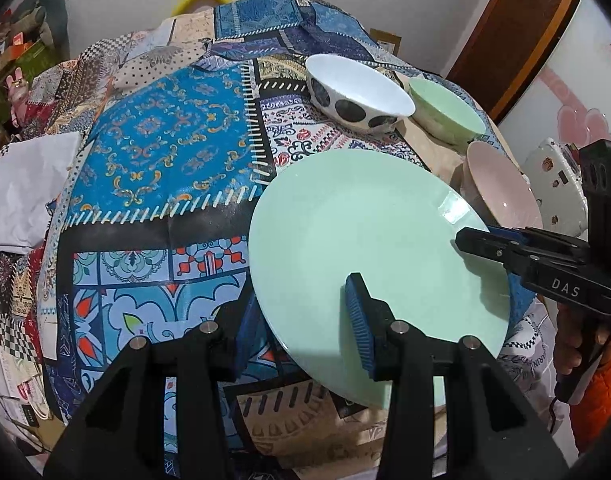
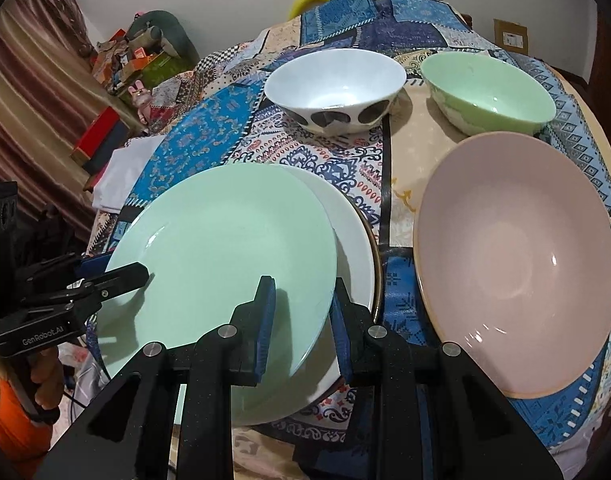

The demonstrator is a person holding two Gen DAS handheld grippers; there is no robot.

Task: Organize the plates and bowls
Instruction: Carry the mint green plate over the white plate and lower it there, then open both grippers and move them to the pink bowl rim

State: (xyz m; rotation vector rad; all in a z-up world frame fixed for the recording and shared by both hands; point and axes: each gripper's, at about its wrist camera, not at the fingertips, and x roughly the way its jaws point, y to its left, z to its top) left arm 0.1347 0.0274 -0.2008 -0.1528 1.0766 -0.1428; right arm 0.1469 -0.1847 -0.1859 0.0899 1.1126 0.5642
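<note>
Both grippers clamp the green plate [image 2: 225, 248]: the left gripper [image 1: 305, 320] at its near rim, the right gripper [image 2: 301, 320] opposite. It hides most of the white plate [image 2: 355, 248] beneath, beside the pink bowl [image 2: 517, 268].

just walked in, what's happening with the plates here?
Both grippers straddle the green plate, the left gripper and right gripper each with one finger above and one below its rim. It sits over a white plate. A pink bowl, green bowl and spotted bowl stand apart on the tablecloth.
</note>
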